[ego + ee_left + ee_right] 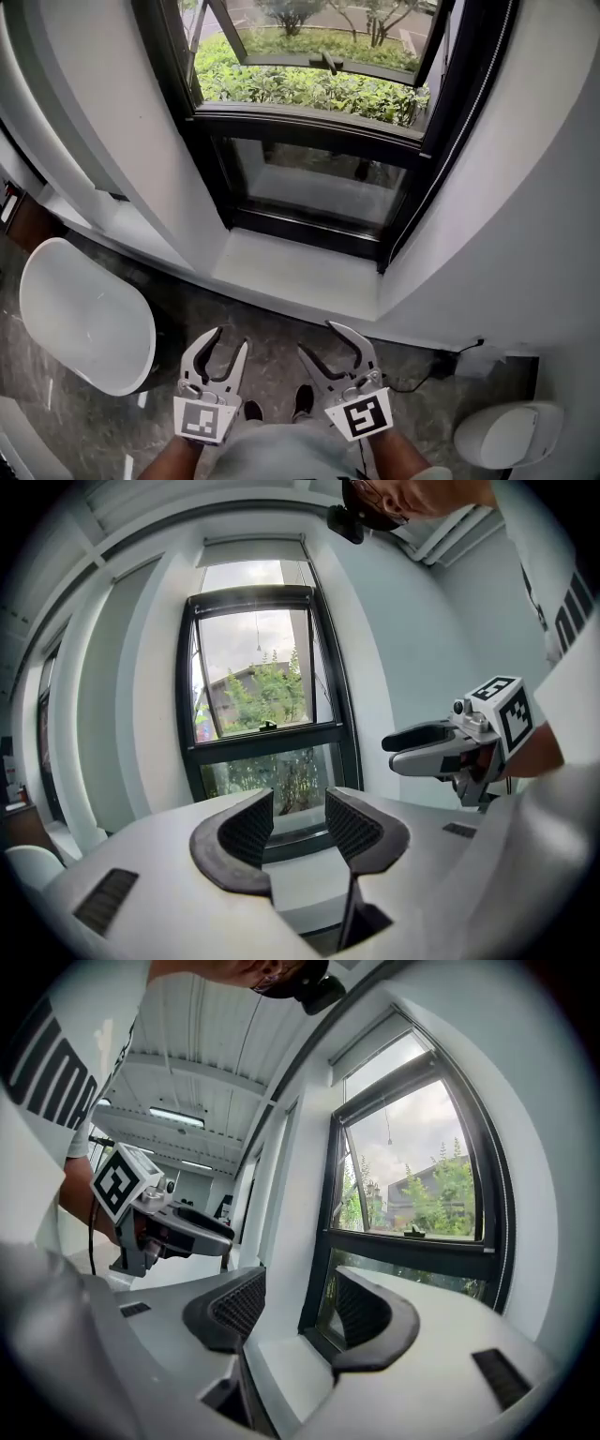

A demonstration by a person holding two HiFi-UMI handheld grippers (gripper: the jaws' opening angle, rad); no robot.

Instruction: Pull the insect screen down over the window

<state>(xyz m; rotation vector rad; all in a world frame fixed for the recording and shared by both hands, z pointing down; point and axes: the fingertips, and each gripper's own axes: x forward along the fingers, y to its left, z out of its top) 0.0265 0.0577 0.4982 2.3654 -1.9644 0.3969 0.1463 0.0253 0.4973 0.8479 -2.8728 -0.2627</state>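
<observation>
Seen from the head view, the left gripper (228,339) and right gripper (319,337) hover over open dark floor (272,328), well short of the tall black-framed window (309,141). In the left gripper view its claw is released and empty, with the insect screen's white housing (253,552) along the frame's top edge. In the right gripper view that claw is likewise released and empty.

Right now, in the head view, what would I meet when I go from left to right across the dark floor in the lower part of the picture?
White rounded plastic chair shell → left gripper, jaws apart and empty → right gripper, jaws apart and empty → black cable → white rounded object near the right corner.
</observation>
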